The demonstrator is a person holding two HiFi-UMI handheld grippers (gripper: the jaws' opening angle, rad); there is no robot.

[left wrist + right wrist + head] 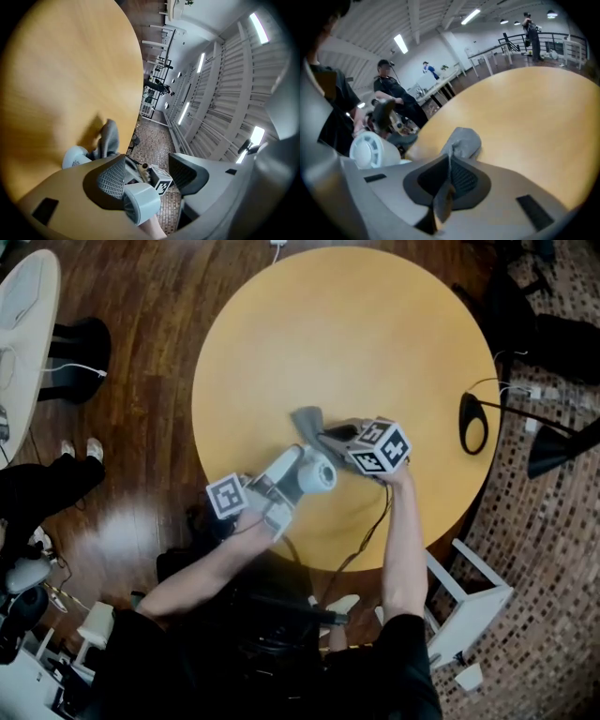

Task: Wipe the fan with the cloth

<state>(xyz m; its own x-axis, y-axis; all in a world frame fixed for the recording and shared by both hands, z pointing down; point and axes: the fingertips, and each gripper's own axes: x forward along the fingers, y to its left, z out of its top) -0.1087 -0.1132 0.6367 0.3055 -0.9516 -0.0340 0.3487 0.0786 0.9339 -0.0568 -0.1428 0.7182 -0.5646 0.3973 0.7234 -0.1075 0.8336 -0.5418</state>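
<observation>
My left claw (289, 480) grips the smooth, pale plastic fan (315, 472) by its cylindrical body. My right claw (450, 176) pinches the soft grey cloth (464, 143), which crumples just ahead of it, beside the fan, over the round wooden tabletop (356, 334).

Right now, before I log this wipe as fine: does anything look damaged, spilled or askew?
Nothing stands out. The left gripper holds the fan sideways above the table, and the right gripper pinches the cloth close by it. Neither looks damaged.
</observation>
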